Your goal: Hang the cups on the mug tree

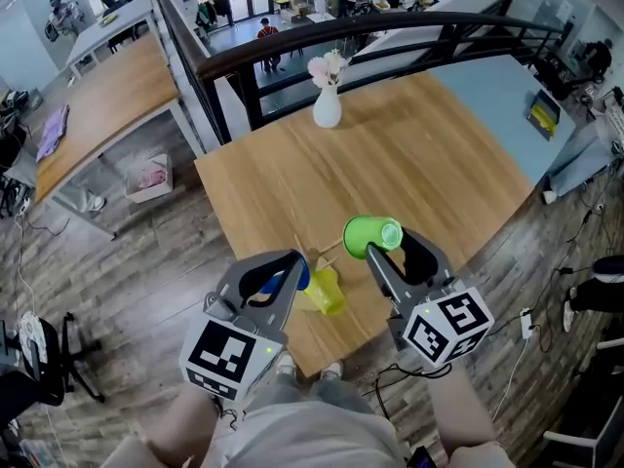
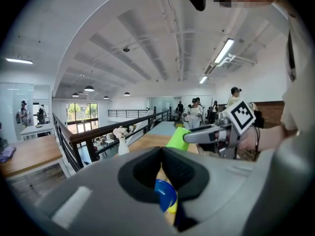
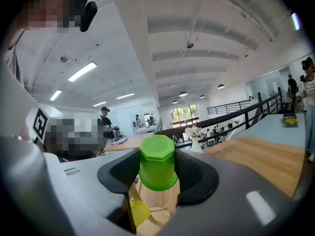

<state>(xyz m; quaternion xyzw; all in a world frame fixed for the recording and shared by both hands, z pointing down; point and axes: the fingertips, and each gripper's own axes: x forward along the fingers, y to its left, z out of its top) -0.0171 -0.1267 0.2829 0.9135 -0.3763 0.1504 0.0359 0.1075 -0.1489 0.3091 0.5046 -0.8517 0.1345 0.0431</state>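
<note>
My right gripper [image 1: 388, 244] is shut on a green cup [image 1: 372, 235], held on its side above the table's near part; in the right gripper view the green cup [image 3: 157, 163] sits bottom-first between the black pads. The wooden mug tree [image 1: 318, 253] stands just left of it, with a yellow cup [image 1: 327, 292] on its near side. My left gripper [image 1: 295, 265] is low over the tree's left, its jaws nearly together on a blue cup [image 1: 303, 279]. The blue cup [image 2: 165, 194] fills the narrow gap in the left gripper view, with yellow showing behind it.
The wooden table [image 1: 409, 154] carries a white vase with flowers [image 1: 327, 105] at its far edge. A dark railing [image 1: 390, 27] runs behind it. The table's near edge lies under both grippers, with the floor [image 1: 146, 271] to the left.
</note>
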